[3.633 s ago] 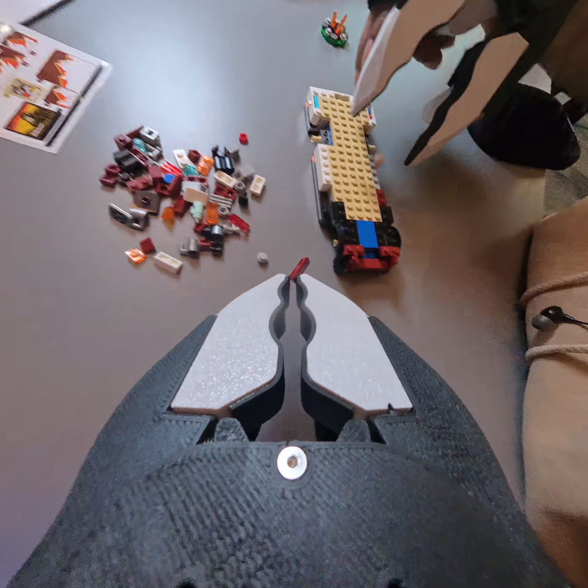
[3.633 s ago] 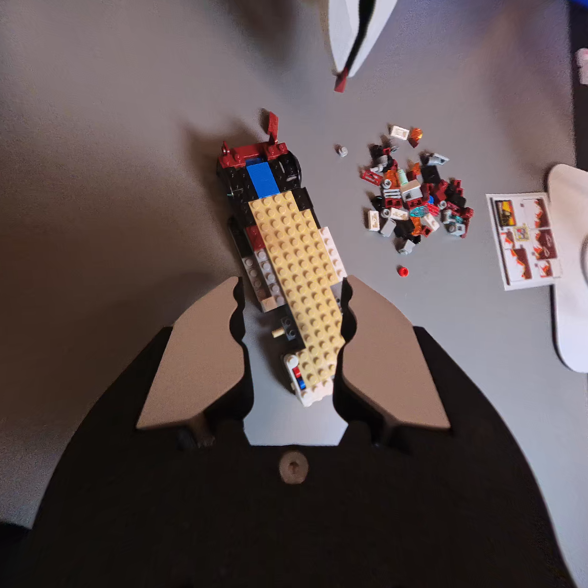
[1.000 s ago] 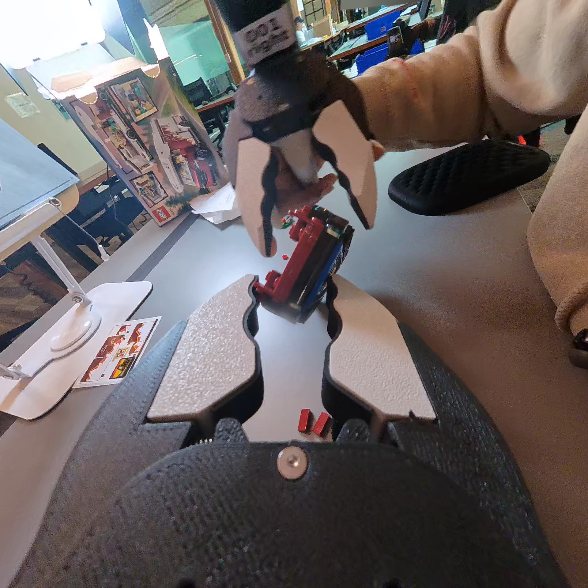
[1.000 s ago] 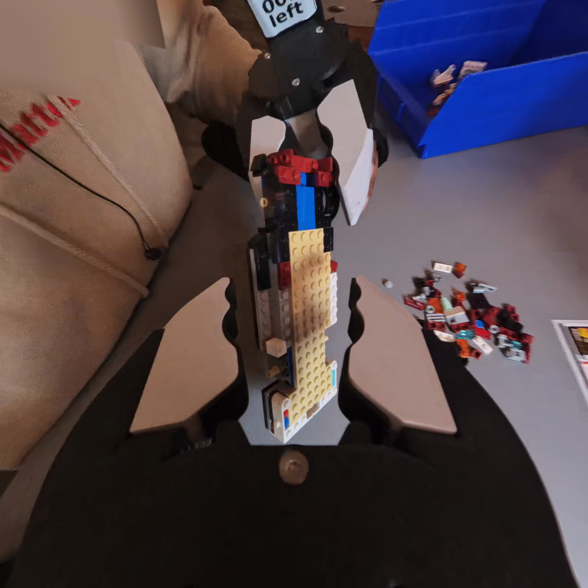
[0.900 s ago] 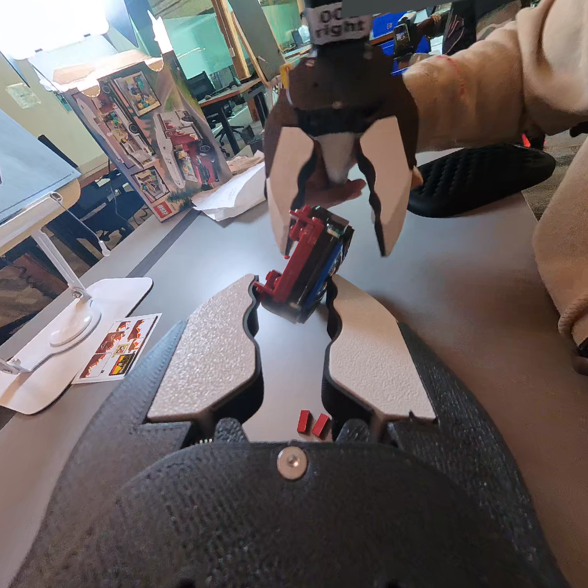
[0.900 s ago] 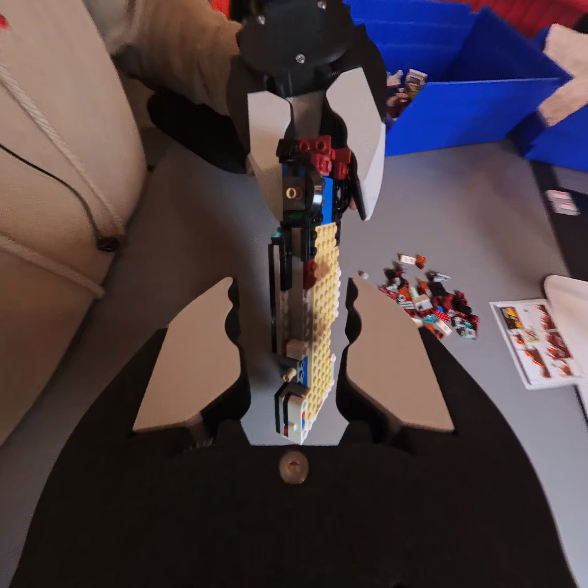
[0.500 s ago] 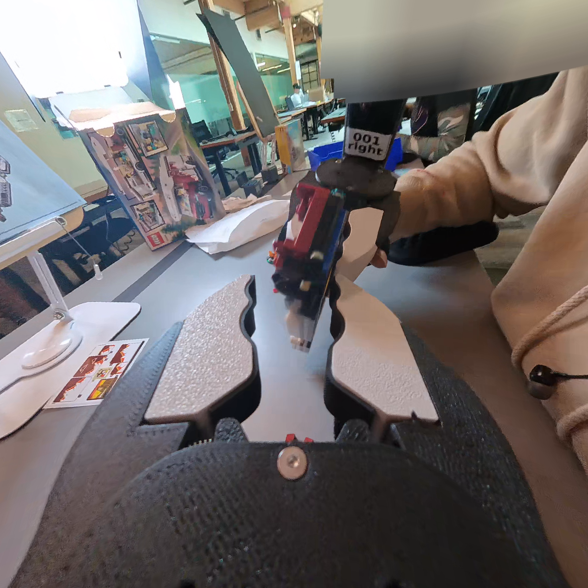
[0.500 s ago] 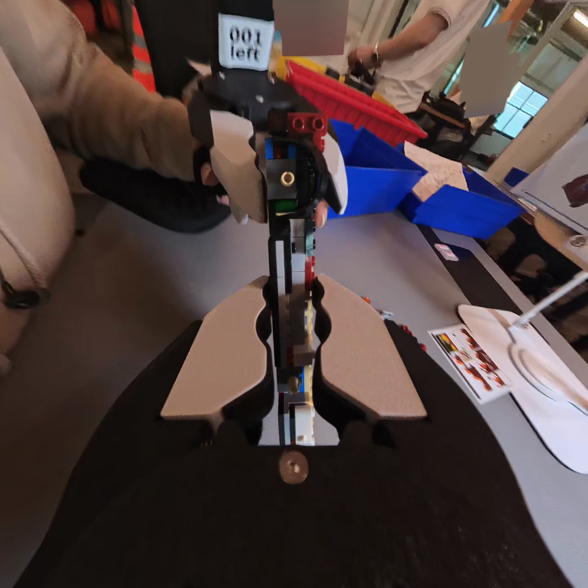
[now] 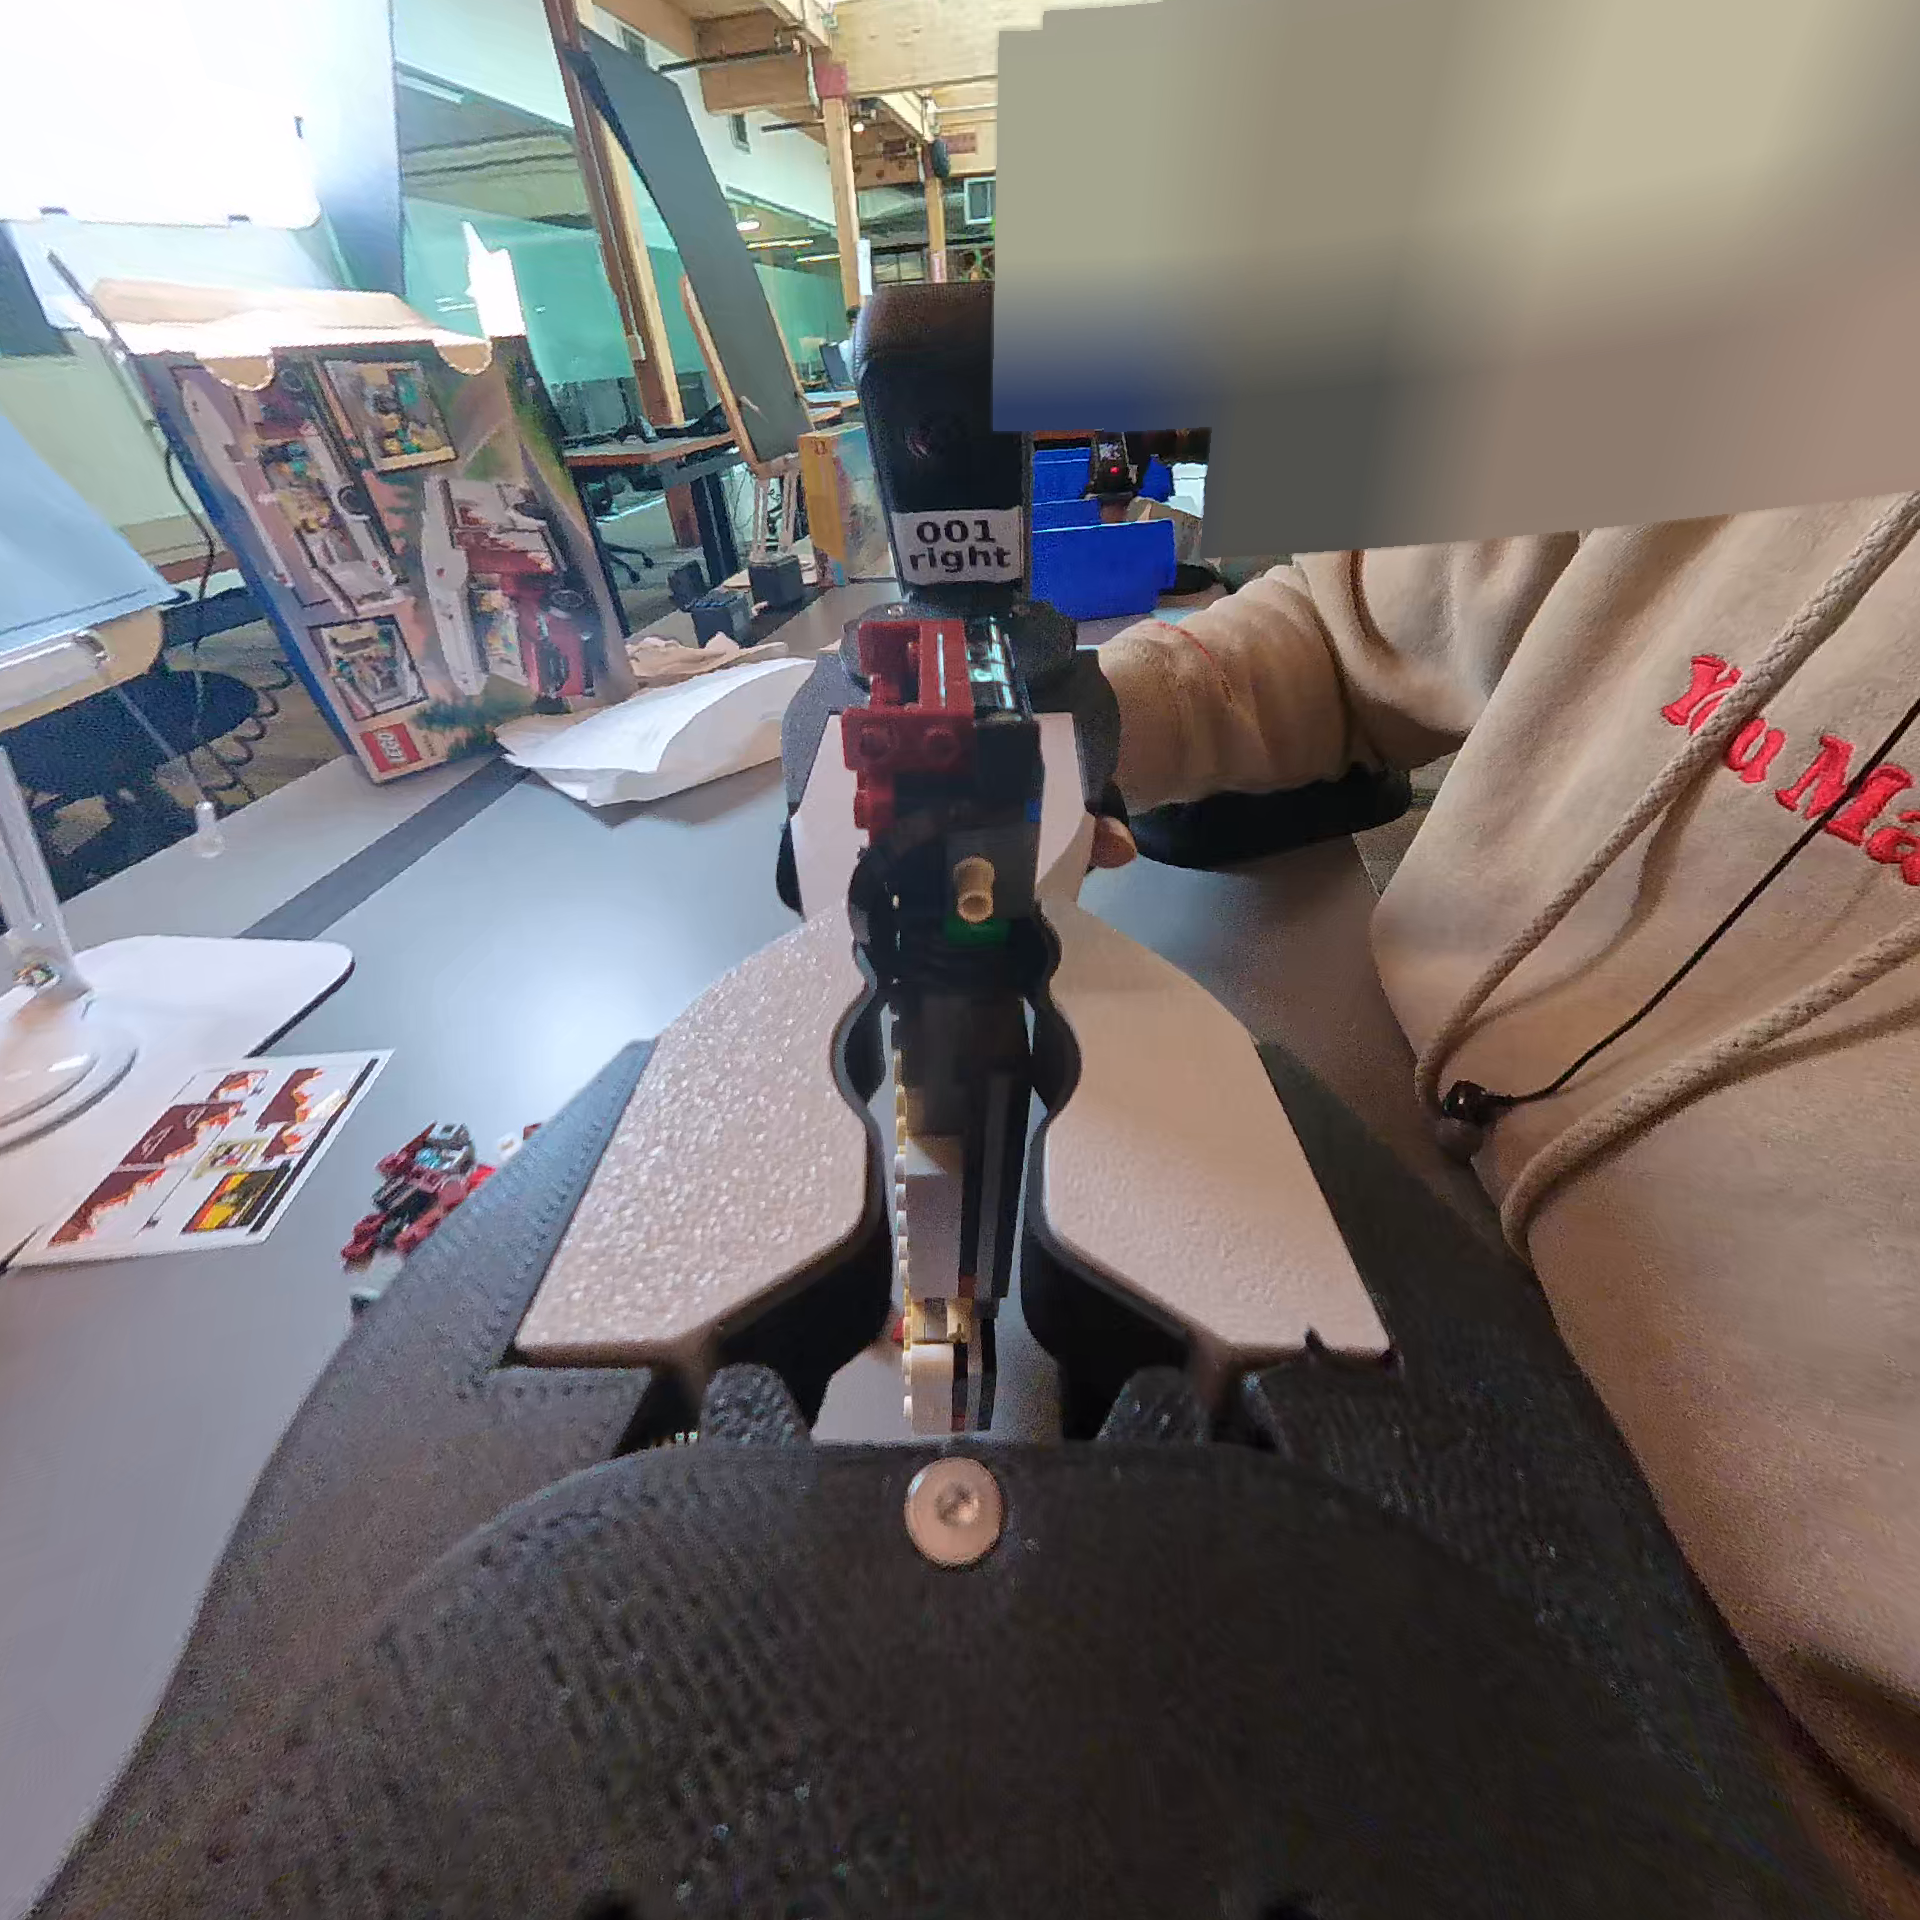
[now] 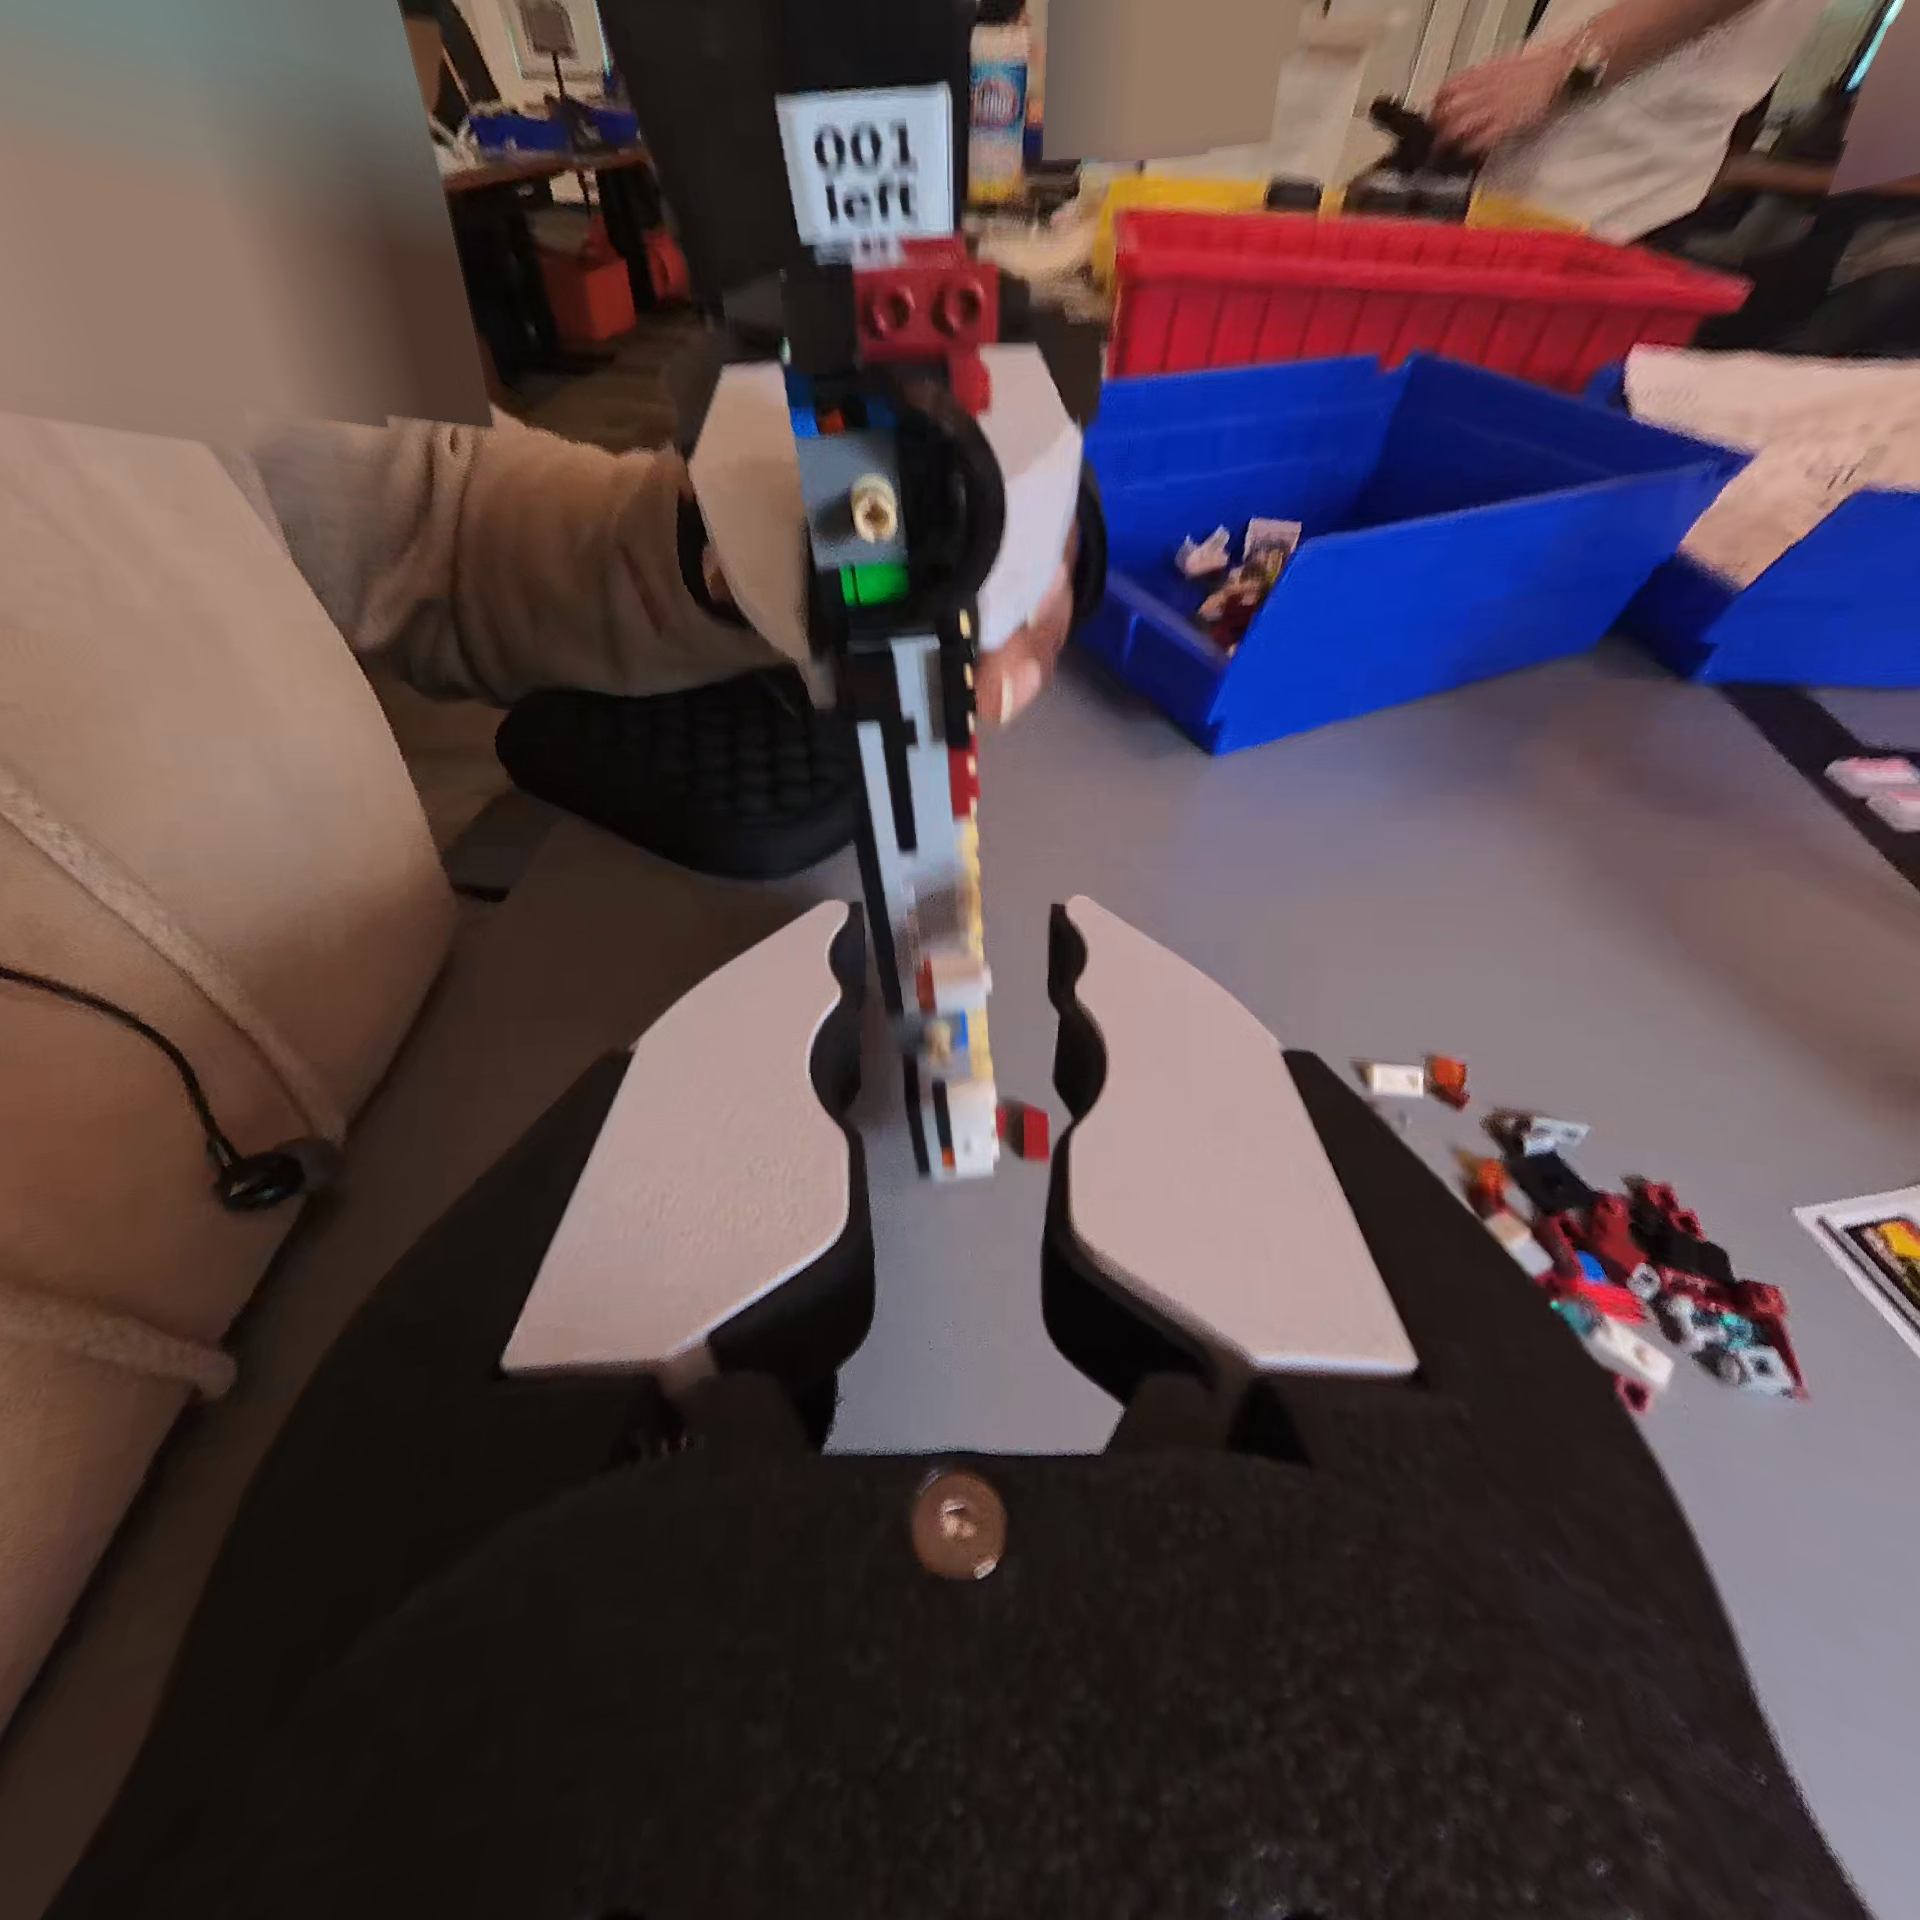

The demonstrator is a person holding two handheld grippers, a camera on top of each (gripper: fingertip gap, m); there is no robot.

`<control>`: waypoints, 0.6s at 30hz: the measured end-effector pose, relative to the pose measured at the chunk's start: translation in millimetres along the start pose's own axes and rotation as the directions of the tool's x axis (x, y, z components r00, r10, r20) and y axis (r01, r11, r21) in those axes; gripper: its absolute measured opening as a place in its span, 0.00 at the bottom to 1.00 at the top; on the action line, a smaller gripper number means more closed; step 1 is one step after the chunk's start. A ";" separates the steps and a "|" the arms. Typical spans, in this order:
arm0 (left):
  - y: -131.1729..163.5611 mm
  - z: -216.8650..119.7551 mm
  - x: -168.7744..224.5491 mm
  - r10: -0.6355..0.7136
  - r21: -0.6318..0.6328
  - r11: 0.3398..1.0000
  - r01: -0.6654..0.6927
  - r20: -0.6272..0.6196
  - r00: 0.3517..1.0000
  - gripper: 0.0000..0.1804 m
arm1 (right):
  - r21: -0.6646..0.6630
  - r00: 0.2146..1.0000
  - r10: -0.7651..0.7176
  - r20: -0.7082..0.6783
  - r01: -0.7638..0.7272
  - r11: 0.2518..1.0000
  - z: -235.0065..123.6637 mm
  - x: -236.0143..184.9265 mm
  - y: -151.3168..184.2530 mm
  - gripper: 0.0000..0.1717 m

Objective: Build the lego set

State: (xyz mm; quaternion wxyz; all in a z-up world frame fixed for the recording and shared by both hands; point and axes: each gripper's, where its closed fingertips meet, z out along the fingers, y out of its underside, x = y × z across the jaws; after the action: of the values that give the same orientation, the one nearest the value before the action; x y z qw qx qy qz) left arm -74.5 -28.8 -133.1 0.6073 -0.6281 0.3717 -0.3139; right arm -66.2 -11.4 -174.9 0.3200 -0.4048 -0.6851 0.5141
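Observation:
A long brick model (image 9: pixel 940 769) with a dark red end, black wheel arches and a tan studded plate stands on edge above the grey table. My left gripper (image 9: pixel 956 940) is shut on it, both pads pressing its sides by the black wheel arch. In the right wrist view the model (image 10: pixel 914 790) hangs between the fingers of my right gripper (image 10: pixel 956 920), which is open, with a clear gap on the right side. The right gripper's fingers (image 9: pixel 1060 790) show behind the model in the left wrist view.
Loose bricks (image 10: pixel 1621 1268) and a sticker sheet (image 9: pixel 197 1153) lie on the table (image 10: pixel 1351 883). Two small red pieces (image 10: pixel 1023 1127) lie under the model. Blue bins (image 10: pixel 1403 540), a red bin (image 10: pixel 1403 291), a set box (image 9: pixel 384 540), a lamp base (image 9: pixel 156 987) and a black wrist rest (image 10: pixel 675 769) stand around. The grippers' ends are close to 5 cm from one another.
The model was lifted and turned on edge. My right gripper was shut on it half a second ago and has opened; my left gripper has closed on it and now holds it.

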 end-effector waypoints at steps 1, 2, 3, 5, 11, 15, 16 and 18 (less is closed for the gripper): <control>1.3 -7.1 -1.8 -0.009 -0.002 1.000 0.009 0.017 1.000 0.13 | -0.073 0.999 0.030 0.017 -0.029 0.997 -2.7 2.8 11.1 0.19; 2.8 -14.3 -4.2 -0.016 -0.001 1.000 0.016 0.037 0.999 0.13 | -0.159 0.998 0.056 0.019 -0.052 0.986 -5.4 6.9 24.9 0.19; 4.6 -21.1 -6.6 -0.025 0.000 1.000 0.025 0.057 0.998 0.13 | -0.231 0.998 0.063 0.001 -0.061 0.971 -7.6 12.8 37.9 0.17; 9.3 -30.8 -9.8 -0.034 -0.004 0.999 0.034 0.086 0.996 0.13 | -0.358 0.998 0.036 -0.048 -0.051 0.932 -6.9 24.5 62.2 0.12; 19.5 -37.8 -13.8 -0.037 -0.037 0.998 0.041 0.106 0.994 0.13 | -0.560 1.000 0.014 0.003 -0.010 0.828 31.3 23.6 88.8 0.11; 22.7 -37.8 -13.7 -0.052 -0.035 0.998 0.055 0.101 0.994 0.13 | -0.645 0.998 0.019 0.057 0.022 0.764 46.1 24.0 97.3 0.11; 23.0 -37.6 -13.6 -0.054 -0.031 0.998 0.058 0.100 0.994 0.13 | -0.663 0.998 0.024 0.065 0.025 0.748 47.1 24.2 99.7 0.11; 23.1 -37.4 -13.1 -0.056 -0.027 0.998 0.059 0.097 0.994 0.13 | -0.684 0.996 0.029 0.079 0.033 0.728 48.4 24.7 102.8 0.09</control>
State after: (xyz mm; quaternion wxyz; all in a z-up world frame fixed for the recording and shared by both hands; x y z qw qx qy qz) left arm -115.0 -37.1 -152.9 0.6058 -0.6618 0.3285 -0.2953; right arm -95.9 3.7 -286.2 0.1197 -0.4714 -0.8397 0.2415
